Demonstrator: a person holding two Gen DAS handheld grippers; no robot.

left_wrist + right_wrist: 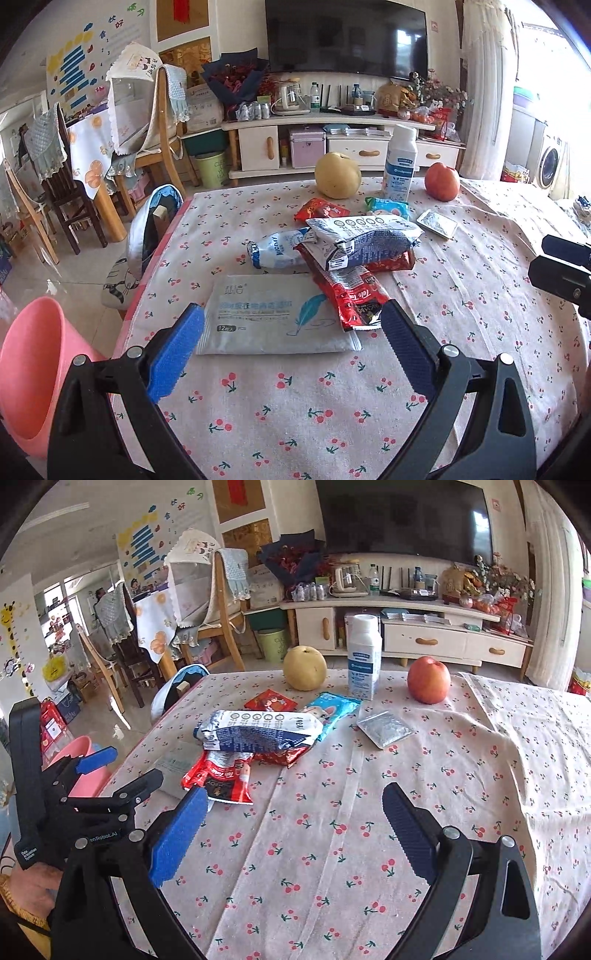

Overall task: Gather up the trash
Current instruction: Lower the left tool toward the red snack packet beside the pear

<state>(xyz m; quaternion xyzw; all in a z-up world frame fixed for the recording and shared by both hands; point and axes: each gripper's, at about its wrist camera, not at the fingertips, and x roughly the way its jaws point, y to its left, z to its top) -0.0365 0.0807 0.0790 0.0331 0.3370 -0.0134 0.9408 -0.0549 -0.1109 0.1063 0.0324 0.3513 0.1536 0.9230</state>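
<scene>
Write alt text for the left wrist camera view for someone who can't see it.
The open left gripper hovers over a white wipes packet on a cherry-print tablecloth. Beyond lie piled snack wrappers, a crushed bottle, a pear, a milk bottle and an apple. A pink bin stands lower left.

the left tool (291, 328) hangs low over the bench, its blue fingers (177, 354) spread wide with nothing between them. the right tool (295, 812) hovers beside it, fingers equally wide and empty. a hand (33, 890) grips the left tool's handle.
</scene>
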